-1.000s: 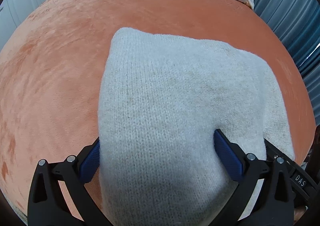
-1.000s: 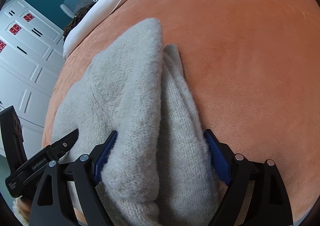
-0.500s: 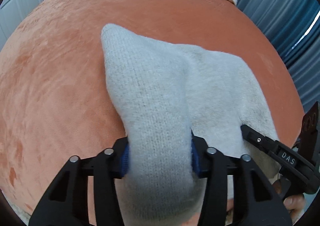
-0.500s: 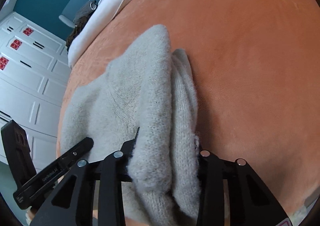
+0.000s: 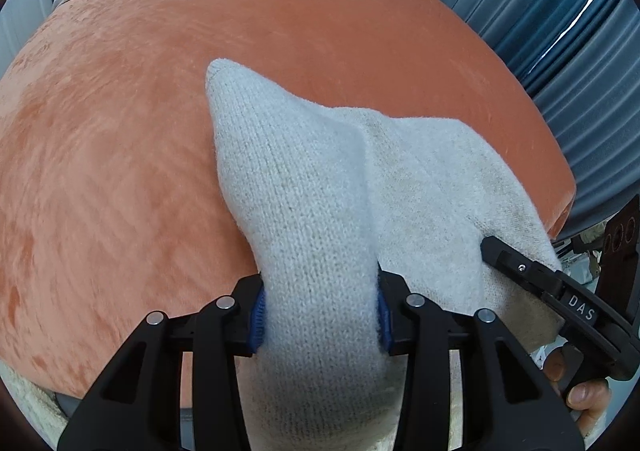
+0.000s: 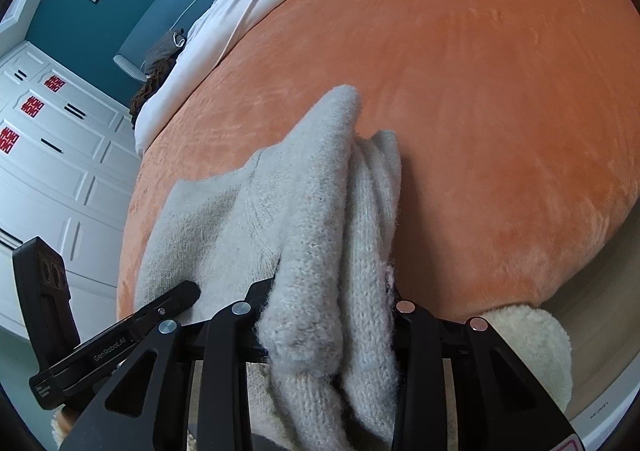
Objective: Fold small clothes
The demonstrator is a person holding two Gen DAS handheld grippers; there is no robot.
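Cream knit garment [image 5: 320,187] lies on orange bed cover [image 5: 120,171], near edge bunched and clamped by left gripper [image 5: 320,315] and right gripper [image 6: 332,331]; judged soft, light, limp; best held at corners.

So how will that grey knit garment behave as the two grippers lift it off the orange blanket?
Probably floppy: the knit garment bunches where the left gripper and right gripper pinch it. Its fuzzy surface likely resists slipping. The free end on the orange blanket would likely drag.
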